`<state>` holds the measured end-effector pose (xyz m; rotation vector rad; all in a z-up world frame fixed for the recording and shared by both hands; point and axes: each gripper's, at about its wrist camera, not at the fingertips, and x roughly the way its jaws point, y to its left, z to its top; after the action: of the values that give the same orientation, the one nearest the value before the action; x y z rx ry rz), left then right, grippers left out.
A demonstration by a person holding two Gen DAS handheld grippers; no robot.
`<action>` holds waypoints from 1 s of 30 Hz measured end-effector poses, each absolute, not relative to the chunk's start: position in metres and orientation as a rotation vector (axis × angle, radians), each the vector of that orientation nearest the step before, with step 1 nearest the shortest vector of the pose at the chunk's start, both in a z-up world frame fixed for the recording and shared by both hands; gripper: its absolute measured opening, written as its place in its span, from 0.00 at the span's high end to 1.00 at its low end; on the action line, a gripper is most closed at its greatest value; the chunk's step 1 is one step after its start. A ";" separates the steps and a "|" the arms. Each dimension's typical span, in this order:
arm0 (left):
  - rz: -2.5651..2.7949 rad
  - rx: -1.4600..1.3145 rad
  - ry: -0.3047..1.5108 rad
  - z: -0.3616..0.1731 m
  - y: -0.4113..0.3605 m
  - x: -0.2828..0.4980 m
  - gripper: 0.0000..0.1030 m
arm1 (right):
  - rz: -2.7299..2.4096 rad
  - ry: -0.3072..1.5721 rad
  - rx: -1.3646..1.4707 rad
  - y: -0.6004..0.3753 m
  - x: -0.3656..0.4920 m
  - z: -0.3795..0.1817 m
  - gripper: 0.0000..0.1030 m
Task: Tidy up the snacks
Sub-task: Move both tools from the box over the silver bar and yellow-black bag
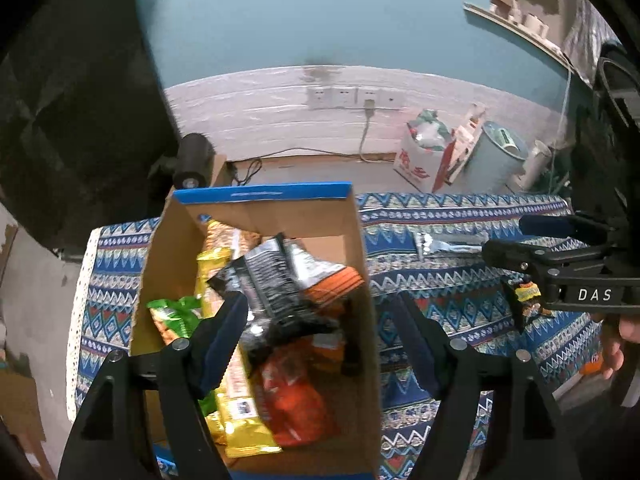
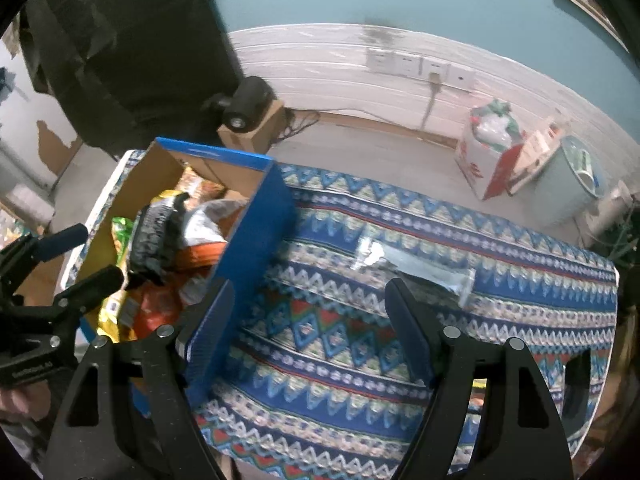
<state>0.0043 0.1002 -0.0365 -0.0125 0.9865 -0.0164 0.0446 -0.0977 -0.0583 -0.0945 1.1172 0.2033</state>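
Snacks (image 1: 276,304) fill the box (image 1: 256,194); only the left view shows perhaps another packet (image 1: 528,300); both grippers gape empty.

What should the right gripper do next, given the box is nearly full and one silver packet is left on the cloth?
Probably ease the right gripper forward and down over the silver packet. Its jaws stand open and empty, the packet lies flat on the patterned cloth just ahead, outside the cardboard box.
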 end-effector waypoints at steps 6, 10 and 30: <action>-0.058 0.051 0.994 -0.040 0.067 0.008 0.26 | 0.163 1.125 -0.079 -0.129 0.032 -0.061 0.25; -0.074 0.084 1.010 -0.044 0.048 0.012 0.26 | 0.137 1.131 -0.074 -0.150 0.024 -0.063 0.25; -0.192 0.166 1.058 -0.077 -0.031 0.023 0.23 | -0.015 1.242 0.052 -0.258 -0.002 -0.108 0.25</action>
<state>0.0233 -0.0309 -0.0768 0.1658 1.0580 -0.1918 -0.0024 -0.2576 -0.1076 0.0518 1.2420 -0.0151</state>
